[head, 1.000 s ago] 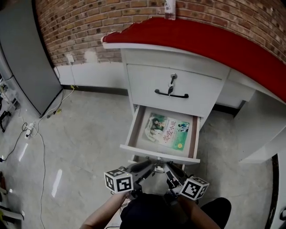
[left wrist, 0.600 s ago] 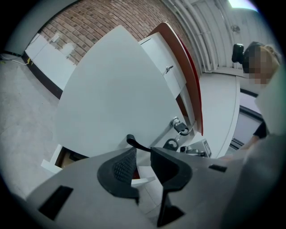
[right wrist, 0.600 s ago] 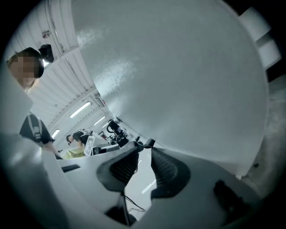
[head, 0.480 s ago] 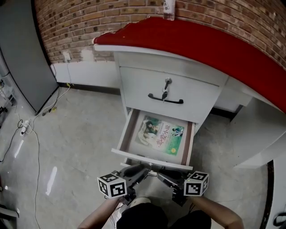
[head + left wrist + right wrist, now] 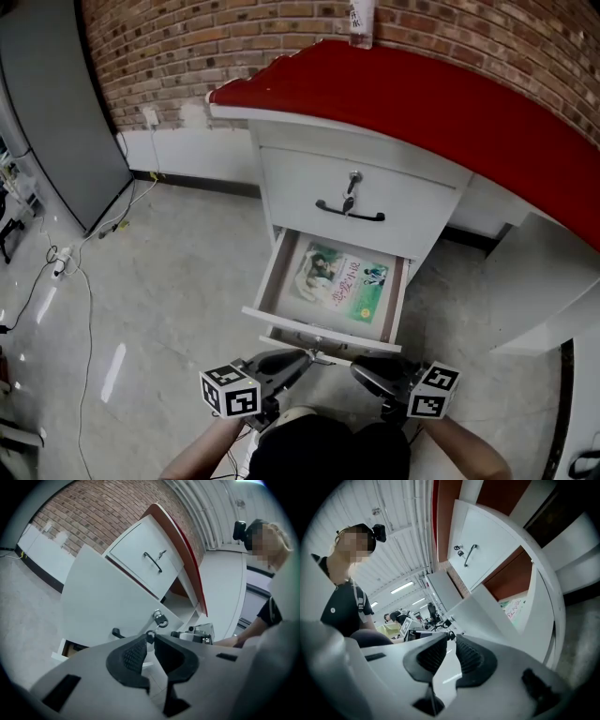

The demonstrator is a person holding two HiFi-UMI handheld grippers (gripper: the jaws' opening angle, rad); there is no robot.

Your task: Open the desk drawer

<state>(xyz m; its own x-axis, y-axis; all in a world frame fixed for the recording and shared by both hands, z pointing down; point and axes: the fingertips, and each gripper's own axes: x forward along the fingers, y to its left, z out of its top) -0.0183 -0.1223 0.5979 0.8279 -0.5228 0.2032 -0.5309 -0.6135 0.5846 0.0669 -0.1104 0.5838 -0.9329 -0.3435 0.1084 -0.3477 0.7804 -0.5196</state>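
Note:
The white desk's lower drawer (image 5: 322, 332) stands pulled out, with a green-covered book (image 5: 342, 281) lying in it. Above it the upper drawer (image 5: 367, 200) is shut, with a black handle (image 5: 349, 212) and a key (image 5: 352, 178). My left gripper (image 5: 302, 357) and right gripper (image 5: 362, 371) hover just in front of the open drawer's front panel (image 5: 108, 602), apart from it. In the left gripper view a small key (image 5: 160, 617) and a handle end (image 5: 116, 633) show on that panel. Both pairs of jaws have just been closing and keep a narrow gap with nothing between them.
A bottle (image 5: 360, 21) stands on the red desk top (image 5: 450, 94) at the back. A grey cabinet (image 5: 47, 103) is at the left and cables (image 5: 66, 267) trail over the pale floor. The desk's white side panel (image 5: 553, 272) is at the right.
Both grippers have come away from the drawer front. The right one rolled and shifted right, so its tips no longer meet the left's. The drawer stays pulled out.

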